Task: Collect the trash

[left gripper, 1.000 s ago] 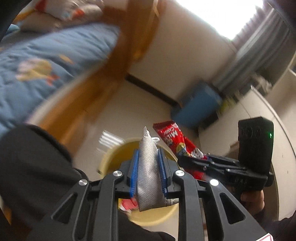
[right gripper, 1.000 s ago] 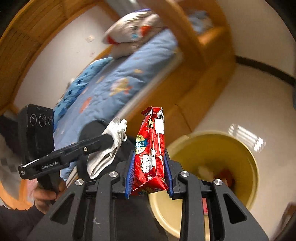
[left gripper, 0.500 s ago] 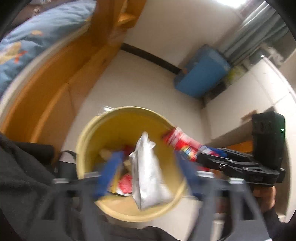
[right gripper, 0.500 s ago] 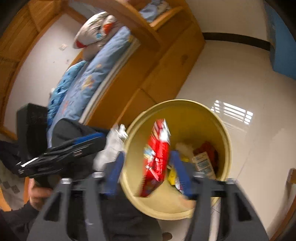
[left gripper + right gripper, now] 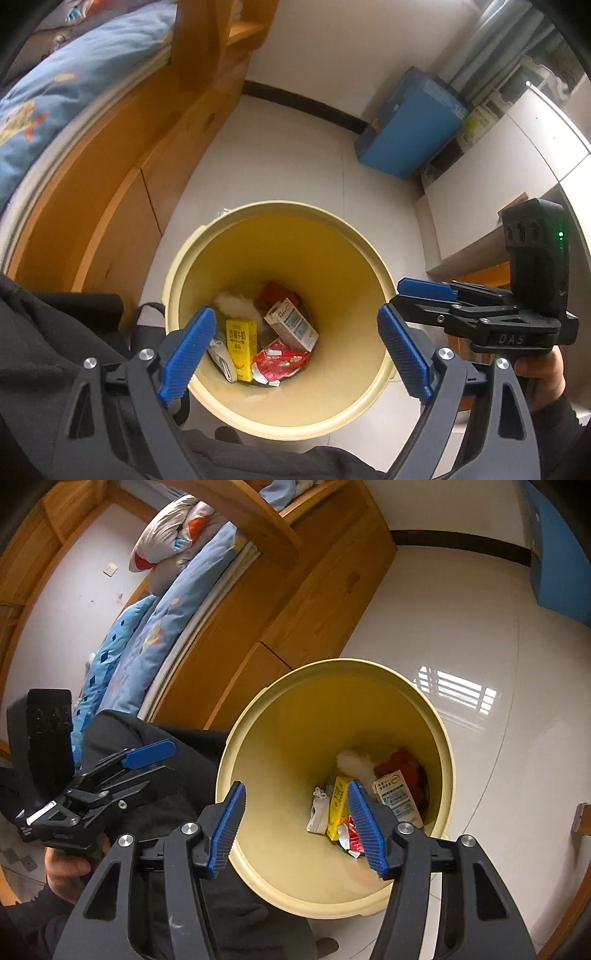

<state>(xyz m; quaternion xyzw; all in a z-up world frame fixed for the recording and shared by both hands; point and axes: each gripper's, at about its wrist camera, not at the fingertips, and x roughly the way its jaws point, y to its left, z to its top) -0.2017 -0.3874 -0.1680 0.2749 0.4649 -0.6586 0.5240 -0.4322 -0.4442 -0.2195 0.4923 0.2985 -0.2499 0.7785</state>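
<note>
The room has a wooden bed [image 5: 229,602] with a blue blanket [image 5: 48,96] on one side and a pale tiled floor [image 5: 280,158] that runs to a blue box [image 5: 410,125] by the wall. On this floor, just beside the bed frame, stands a yellow bin [image 5: 354,258], and both claws hang above its open mouth.

The left claw [image 5: 295,350] is spread wide and holds nothing. The right claw [image 5: 297,827] is also spread wide and empty; in the left view it shows beside the bin's rim.

The trash lies at the bottom of the bin: a yellow carton [image 5: 242,347], a white and blue carton [image 5: 291,325], a red wrapper [image 5: 280,363], a silver packet [image 5: 318,810] and a white fluffy piece [image 5: 236,304], all close together and touching.

I judge that the drop step is finished for this load, because both claws are empty and the pieces are inside the bin. The next move probably calls for lifting both claws away from the bin and turning to search for more trash. No loose trash shows on the floor or the bed in these views, so how much work remains cannot be told.
</note>
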